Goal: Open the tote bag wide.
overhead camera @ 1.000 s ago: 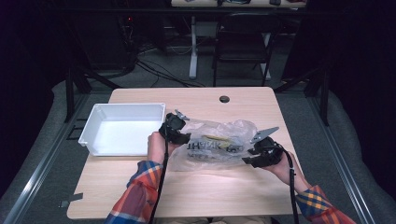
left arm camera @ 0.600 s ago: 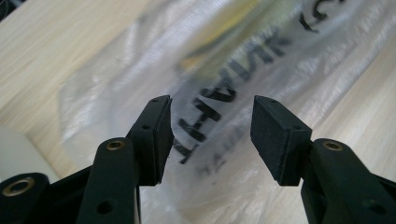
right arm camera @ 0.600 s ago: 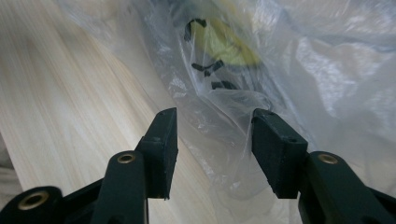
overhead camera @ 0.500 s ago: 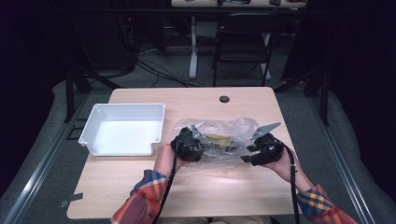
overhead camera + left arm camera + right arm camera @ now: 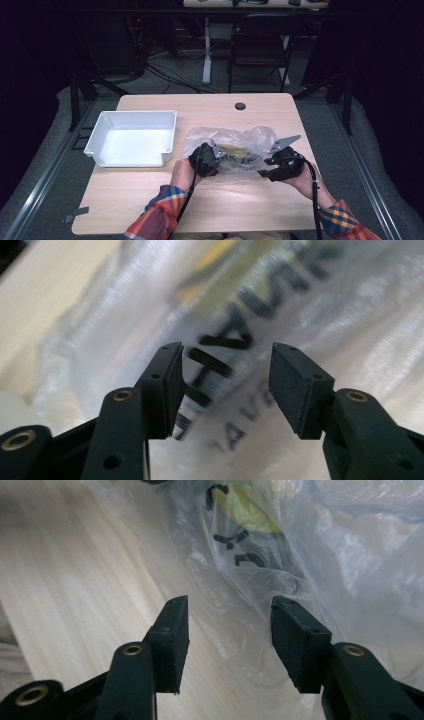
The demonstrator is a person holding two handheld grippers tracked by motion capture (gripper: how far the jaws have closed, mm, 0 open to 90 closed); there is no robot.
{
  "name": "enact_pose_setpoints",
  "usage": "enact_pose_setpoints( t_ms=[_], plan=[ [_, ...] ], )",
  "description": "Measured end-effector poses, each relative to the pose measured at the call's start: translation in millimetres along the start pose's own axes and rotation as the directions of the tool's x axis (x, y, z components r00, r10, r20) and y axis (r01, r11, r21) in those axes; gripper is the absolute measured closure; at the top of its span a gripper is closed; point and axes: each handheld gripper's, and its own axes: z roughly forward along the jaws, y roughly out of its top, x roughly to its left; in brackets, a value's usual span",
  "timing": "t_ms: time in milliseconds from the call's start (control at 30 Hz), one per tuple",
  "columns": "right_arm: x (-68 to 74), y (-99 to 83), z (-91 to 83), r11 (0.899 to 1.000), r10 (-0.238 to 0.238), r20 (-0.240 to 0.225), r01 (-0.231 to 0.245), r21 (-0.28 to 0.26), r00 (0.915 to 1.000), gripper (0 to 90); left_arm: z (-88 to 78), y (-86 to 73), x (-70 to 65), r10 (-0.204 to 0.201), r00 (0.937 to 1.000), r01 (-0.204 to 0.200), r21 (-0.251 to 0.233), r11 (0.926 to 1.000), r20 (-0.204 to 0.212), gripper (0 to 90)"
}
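Note:
A clear plastic bag [image 5: 235, 142] with black lettering and something yellow [image 5: 234, 148] inside lies crumpled on the wooden table [image 5: 250, 205]. My left gripper [image 5: 219, 159] is at the bag's left end, open, with the printed film [image 5: 310, 305] just beyond its pads [image 5: 170, 390]. My right gripper [image 5: 262, 169] is at the bag's right end. Its jaws have just been opening a little and stand open, and loose film [image 5: 350, 545] lies between and past them without being pinched. The yellow thing [image 5: 250, 507] shows through the film farther on.
A white tray [image 5: 95, 142] stands on the table to the left of the bag, close to my left hand. A dark cable hole [image 5: 240, 106] sits near the table's far edge. A chair [image 5: 260, 35] and cables are on the floor beyond.
My left gripper has moved right and down, from beside the tray's corner onto the bag's left end. The bag looks more bunched together. My right gripper has stayed in place.

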Motion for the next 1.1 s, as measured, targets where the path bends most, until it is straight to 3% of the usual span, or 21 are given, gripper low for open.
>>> enact_pose_setpoints(
  t_ms=[67, 200, 267, 400, 600, 700, 733, 767, 833, 900, 1000, 1100],
  plan=[
    [-0.7, -0.5, 2.7, 1.0, 0.001, -0.007, -0.001, 0.002, 1.0, 50.3, 2.3, -0.3, 0.4, 0.001, 1.0, -0.002, -0.006, 1.0, -0.006, 48.8],
    [-3.0, -0.2, 0.2, 1.0, 0.016, -0.02, -0.016, -0.012, 0.9997, 50.4, 7.8, -2.1, -0.6, 0.012, 0.9997, -0.012, 0.004, 0.9999, -0.019, 60.4],
    [-1.8, 1.0, -3.9, 0.999, 0.012, -0.011, -0.012, -0.03, 0.9999, 50.6, 8.9, -2.5, -3.1, 0.031, 0.9981, -0.032, -0.005, 0.9995, -0.053, 65.6],
    [5.0, 7.5, -12.9, 0.998, -0.01, -0.019, 0.009, -0.063, 0.9998, 49.7, 9.9, -1.1, -7.5, 0.062, 0.9959, -0.063, -0.014, 0.9979, -0.066, 76.9],
    [11.8, 16.7, -18.9, 0.992, -0.03, -0.029, 0.026, -0.125, 0.9991, 47.8, 8.9, -1.3, -7.0, 0.054, 0.9975, -0.056, -0.038, 0.9977, -0.046, 89.1],
    [16.3, 22.6, -21.6, 0.986, -0.05, 0.016, 0.052, -0.161, 0.9986, 43.7, 8.8, -1.5, -6.7, 0.048, 0.9983, -0.049, -0.039, 0.998, -0.033, 89.9],
    [18.3, 25.3, -22.3, 0.983, -0.058, 0.078, 0.071, -0.171, 0.9952, 38.4, 9.1, -1.7, -6.7, 0.044, 0.9986, -0.046, -0.038, 0.9982, -0.028, 90.0],
    [20.7, 28.4, -20.4, 0.981, -0.072, 0.155, 0.098, -0.167, 0.9853, 35.5, 9.4, -1.8, -6.8, 0.045, 0.9986, -0.046, -0.037, 0.9983, -0.027, 90.0],
    [19.6, 35.2, -9.8, 0.986, -0.102, 0.219, 0.128, -0.108, 0.9705, 34.0, 9.2, -2.1, -6.8, 0.042, 0.9989, -0.042, -0.041, 0.9983, -0.019, 90.0],
    [12.4, 39.9, 5.1, 0.992, -0.101, 0.223, 0.117, -0.057, 0.9695, 41.7, 8.3, -2.5, -6.3, 0.039, 0.9992, -0.039, -0.043, 0.9983, -0.008, 90.0],
    [-2.2, 42.7, 26.3, 0.997, -0.082, 0.189, 0.083, 0.002, 0.9785, 63.8, 5.9, -3.8, -4.6, 0.037, 0.9992, -0.036, -0.049, 0.9981, 0.013, 90.0],
    [-10.4, 42.7, 35.1, 0.998, -0.064, 0.18, 0.062, 0.015, 0.9816, 79.9, 4.5, -5.2, -2.7, 0.029, 0.9989, -0.027, -0.049, 0.9984, 0.036, 90.0]
  ],
)
